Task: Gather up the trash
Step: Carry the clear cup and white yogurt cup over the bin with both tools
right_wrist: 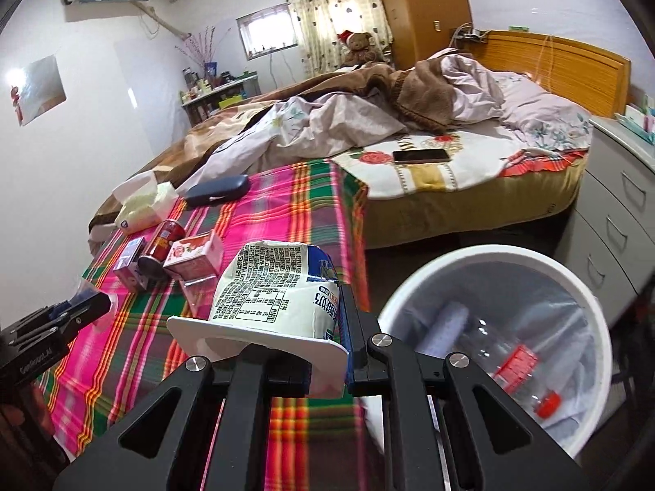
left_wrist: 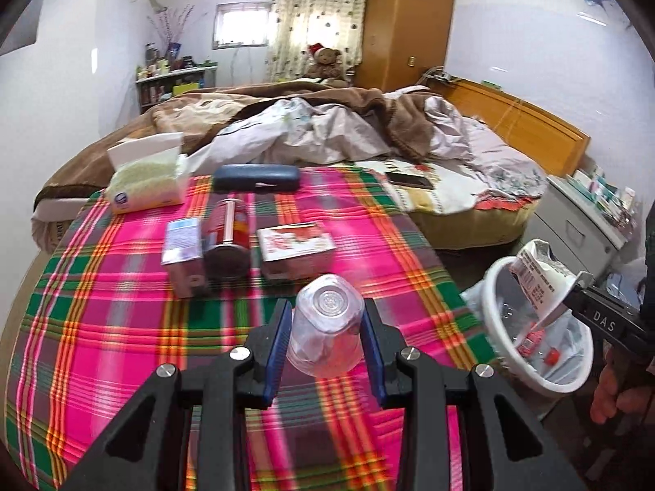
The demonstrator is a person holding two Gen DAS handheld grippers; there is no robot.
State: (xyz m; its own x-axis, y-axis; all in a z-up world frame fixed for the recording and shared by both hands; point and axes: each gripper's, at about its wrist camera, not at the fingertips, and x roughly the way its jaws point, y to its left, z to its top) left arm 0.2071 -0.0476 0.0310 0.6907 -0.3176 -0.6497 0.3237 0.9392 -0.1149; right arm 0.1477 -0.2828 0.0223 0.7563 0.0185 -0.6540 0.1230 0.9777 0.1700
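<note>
My left gripper [left_wrist: 327, 339] clamps a clear plastic cup [left_wrist: 325, 323]; my right gripper [right_wrist: 303, 327] pinches a yogurt cup [right_wrist: 274, 290], seemingly beside the bin [right_wrist: 497, 255].

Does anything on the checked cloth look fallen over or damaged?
Yes. The red can lies on its side between two small cartons. The yogurt cup in the right gripper looks crumpled.

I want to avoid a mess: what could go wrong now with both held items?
The left tool squeezes a thin clear cup; it may slip or crack. The right tool grips the yogurt pot only by its rim, short of the white bin, so it might miss.
</note>
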